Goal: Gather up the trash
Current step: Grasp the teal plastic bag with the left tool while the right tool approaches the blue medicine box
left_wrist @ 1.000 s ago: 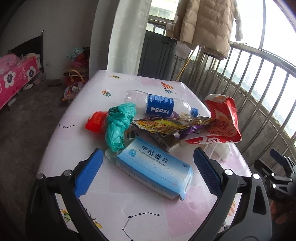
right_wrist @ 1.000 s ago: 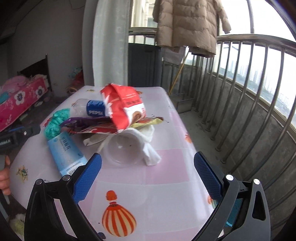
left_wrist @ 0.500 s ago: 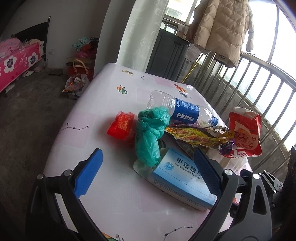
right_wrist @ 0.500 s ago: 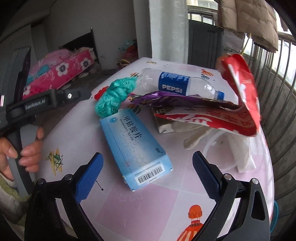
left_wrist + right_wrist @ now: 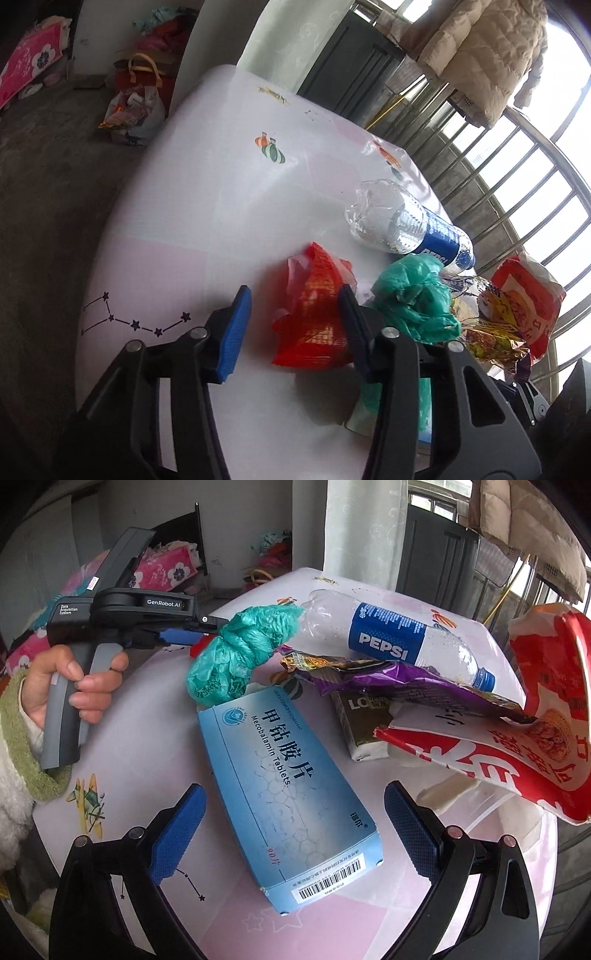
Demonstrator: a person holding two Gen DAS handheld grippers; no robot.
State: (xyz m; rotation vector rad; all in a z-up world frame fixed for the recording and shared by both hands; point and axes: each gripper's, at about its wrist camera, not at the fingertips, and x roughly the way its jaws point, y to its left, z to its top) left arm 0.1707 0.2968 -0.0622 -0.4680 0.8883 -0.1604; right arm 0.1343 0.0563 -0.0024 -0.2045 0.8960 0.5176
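Note:
A crumpled red wrapper (image 5: pixel 314 317) lies on the white table (image 5: pixel 221 184) between the jaws of my left gripper (image 5: pixel 293 306), which are closing. The right pad touches the wrapper; the left pad stands apart from it. Beside it are a green plastic bag (image 5: pixel 413 295), a Pepsi bottle (image 5: pixel 410 229) and a red snack bag (image 5: pixel 524 299). My right gripper (image 5: pixel 295 788) is open over a blue tablet box (image 5: pixel 288 797), its pads well clear of the box. A purple wrapper (image 5: pixel 388 679) and a small dark carton (image 5: pixel 362 720) lie further back.
A hand (image 5: pixel 74 686) holds the left gripper's handle at the table's left edge. A metal railing (image 5: pixel 517 177) runs close behind the table, with a beige coat (image 5: pixel 487 51) hung above. Bags (image 5: pixel 136 107) sit on the floor to the left.
My left gripper has swung left from the blue box to the red wrapper, dropped lower, and its jaws have narrowed. The right gripper has turned left onto the blue box.

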